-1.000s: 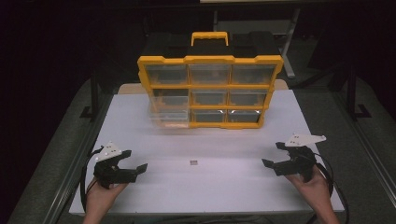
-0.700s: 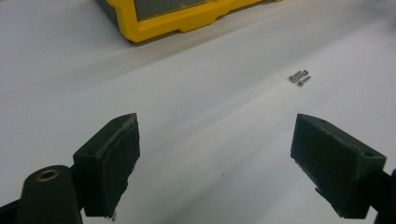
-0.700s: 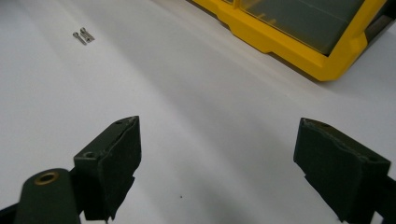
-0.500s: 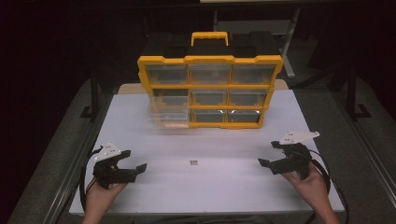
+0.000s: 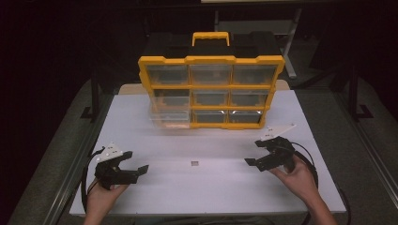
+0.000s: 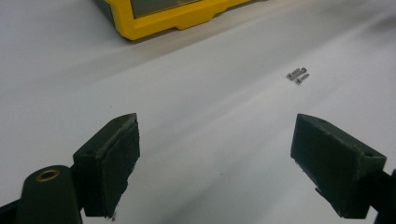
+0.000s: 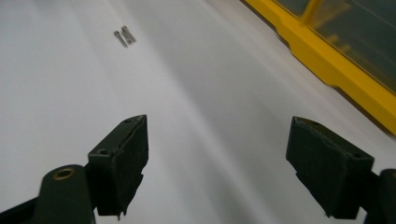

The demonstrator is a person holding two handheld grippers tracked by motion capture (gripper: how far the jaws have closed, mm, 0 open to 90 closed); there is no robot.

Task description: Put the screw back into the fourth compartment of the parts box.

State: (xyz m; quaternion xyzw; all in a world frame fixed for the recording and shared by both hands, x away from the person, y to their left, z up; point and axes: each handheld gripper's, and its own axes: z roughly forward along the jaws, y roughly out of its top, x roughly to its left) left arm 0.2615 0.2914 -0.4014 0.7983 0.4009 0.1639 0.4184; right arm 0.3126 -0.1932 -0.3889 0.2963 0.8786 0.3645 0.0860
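Three small metal screws (image 5: 195, 163) lie together on the white table (image 5: 216, 197), near its middle; they also appear in the left gripper view (image 6: 298, 75) and the right gripper view (image 7: 124, 35). My left gripper (image 5: 135, 161) hovers at the front left, open and empty, its jaws (image 6: 215, 154) aimed toward the screws. My right gripper (image 5: 253, 152) is at the front right, open with nothing between its pads (image 7: 217, 149); its jaws have just been closing a little. Both grippers stay well apart from the screws.
A yellow organizer (image 5: 211, 60) with clear drawers and a handle stands upright at the back of the table. One clear drawer (image 5: 171, 117) at its lower left is pulled out. Its yellow base shows in the gripper views (image 6: 173, 18) (image 7: 336, 60). Dark floor surrounds the table.
My right gripper has moved left, toward the middle of the table. The left gripper has kept still.
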